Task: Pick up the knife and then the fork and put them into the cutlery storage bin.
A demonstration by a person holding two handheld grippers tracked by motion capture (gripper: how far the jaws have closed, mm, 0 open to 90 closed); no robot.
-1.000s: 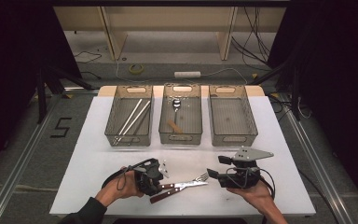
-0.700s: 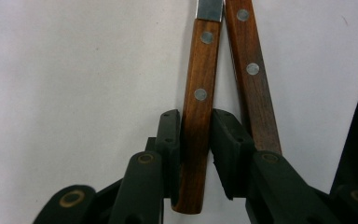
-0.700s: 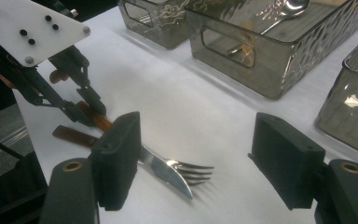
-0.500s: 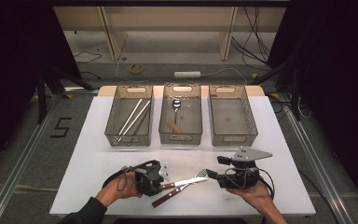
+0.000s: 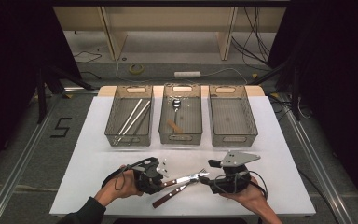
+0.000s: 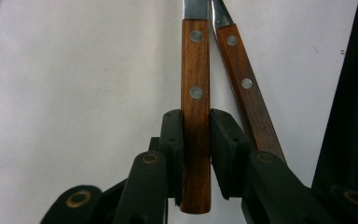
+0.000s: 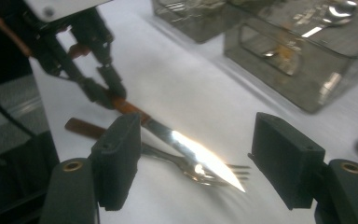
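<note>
A knife with a wooden handle sits between the jaws of my left gripper, which have just been closing; the pads now press on that handle. In the high view the left gripper holds the knife with its blade pointing right. A fork, also wooden-handled, lies on the table crossing under the blade. Its handle runs beside the held one. My right gripper faces the blade tip from the right. It stands open, the knife blade and fork tines lying between its pads untouched.
Three clear trays stand in a row at the far side of the white table. The left tray holds long metal sticks, the middle tray a spoon, and the right tray looks bare.
The left gripper's jaws have narrowed onto the knife handle, and the blade has swung slightly toward the far side. Both hands have stayed almost where they were.
</note>
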